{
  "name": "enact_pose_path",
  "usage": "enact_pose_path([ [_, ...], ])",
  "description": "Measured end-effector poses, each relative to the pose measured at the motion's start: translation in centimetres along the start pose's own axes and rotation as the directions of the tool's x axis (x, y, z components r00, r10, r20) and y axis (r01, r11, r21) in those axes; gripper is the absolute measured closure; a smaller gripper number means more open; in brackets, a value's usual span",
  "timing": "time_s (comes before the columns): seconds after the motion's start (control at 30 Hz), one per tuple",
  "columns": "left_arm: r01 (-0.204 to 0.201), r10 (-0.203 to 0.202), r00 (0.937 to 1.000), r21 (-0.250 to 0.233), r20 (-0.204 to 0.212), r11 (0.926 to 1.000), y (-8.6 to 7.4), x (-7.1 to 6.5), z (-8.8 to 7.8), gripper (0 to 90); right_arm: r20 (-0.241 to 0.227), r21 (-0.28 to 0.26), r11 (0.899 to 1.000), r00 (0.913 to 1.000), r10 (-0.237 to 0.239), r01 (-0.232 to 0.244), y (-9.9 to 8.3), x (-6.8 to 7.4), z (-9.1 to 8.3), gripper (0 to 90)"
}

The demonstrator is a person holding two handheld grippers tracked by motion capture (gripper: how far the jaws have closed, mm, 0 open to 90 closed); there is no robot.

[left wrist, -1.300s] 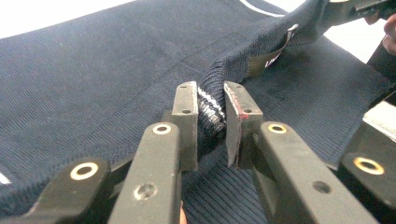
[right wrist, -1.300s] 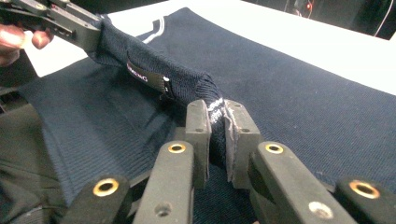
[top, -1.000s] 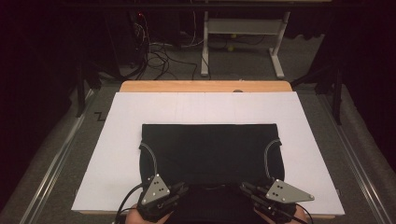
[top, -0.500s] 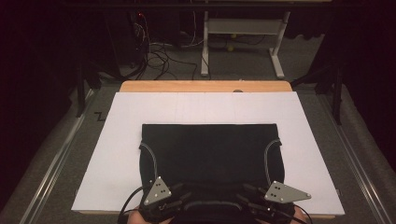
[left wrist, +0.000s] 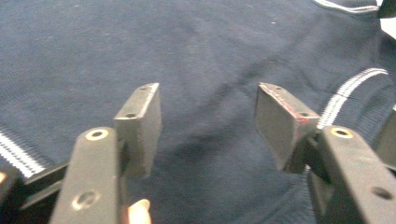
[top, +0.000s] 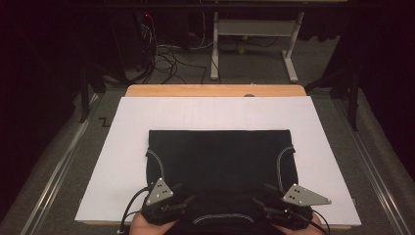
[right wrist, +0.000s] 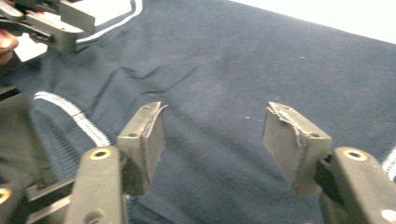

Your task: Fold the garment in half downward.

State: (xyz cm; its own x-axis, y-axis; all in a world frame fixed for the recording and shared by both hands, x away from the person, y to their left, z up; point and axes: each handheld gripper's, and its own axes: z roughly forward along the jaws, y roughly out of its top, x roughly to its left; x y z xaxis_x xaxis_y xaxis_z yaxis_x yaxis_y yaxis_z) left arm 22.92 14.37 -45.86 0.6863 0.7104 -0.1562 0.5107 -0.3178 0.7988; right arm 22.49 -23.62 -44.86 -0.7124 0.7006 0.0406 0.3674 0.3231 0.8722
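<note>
- Both sets of jaws have just been opening: the left gripper (top: 169, 205) and right gripper (top: 274, 209) stood pinched at the near edge of the garment a second ago and now stand apart, with nothing between the pads. The left one has also slipped a little lower and nearer the person.
- Dark shirt (top: 220, 161) lies folded flat, centred on the near half of the white board (top: 122, 147), far fold edge straight, near edge under the grippers.
- Left gripper view: jaws about half open, navy knit (left wrist: 187, 56) lying loose beneath them. Right gripper view: same, fabric (right wrist: 243, 60) mildly rumpled ahead.
- Handling, my read: light, soft, limp knit; it'll sag and drag, not slide as one piece. Not fragile.
- Best holds: the ribbed, white-striped trim (left wrist: 348, 91) or a doubled fold edge; pinch both corners together so the fold stays square.
- Around: wooden table edge (top: 215, 90) beyond the board, cables (top: 166, 54) and a desk frame (top: 254, 29) on the floor farther back.
- Nothing on the board blocks a fold; trailing gripper cables could snag.
</note>
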Motion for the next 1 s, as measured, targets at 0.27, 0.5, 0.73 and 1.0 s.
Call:
enact_pose_path([
  [0.27, 0.003, -0.004, 0.9997, -0.034, -0.026, 0.9994, 0.1, 2.2, -0.6, 34.6, 0.06, -0.012, 0.998, 0.9966, 0.056, -0.055, -0.2, -1.3, 0.0, 21.8],
  [0.5, 0.039, -0.043, 0.9974, -0.065, -0.057, 0.9971, 0.1, 4.5, -1.5, 23.1, 0.103, -0.028, 0.994, 0.9884, 0.112, -0.109, -0.2, -2.5, 0.0, 11.6],
  [0.73, 0.062, -0.069, 0.991, -0.061, -0.115, 0.9962, 0.1, 6.6, -2.0, 5.3, 0.133, -0.013, 0.994, 0.985, 0.11, -0.11, -0.2, -3.0, 0.1, 0.2],
  [1.0, 0.085, -0.097, 0.9863, -0.092, -0.134, 0.9922, 0.0, 8.2, -2.4, 0.0, 0.138, -0.036, 0.996, 0.9869, 0.084, -0.08, 0.6, -3.0, 0.5, 0.2],
])
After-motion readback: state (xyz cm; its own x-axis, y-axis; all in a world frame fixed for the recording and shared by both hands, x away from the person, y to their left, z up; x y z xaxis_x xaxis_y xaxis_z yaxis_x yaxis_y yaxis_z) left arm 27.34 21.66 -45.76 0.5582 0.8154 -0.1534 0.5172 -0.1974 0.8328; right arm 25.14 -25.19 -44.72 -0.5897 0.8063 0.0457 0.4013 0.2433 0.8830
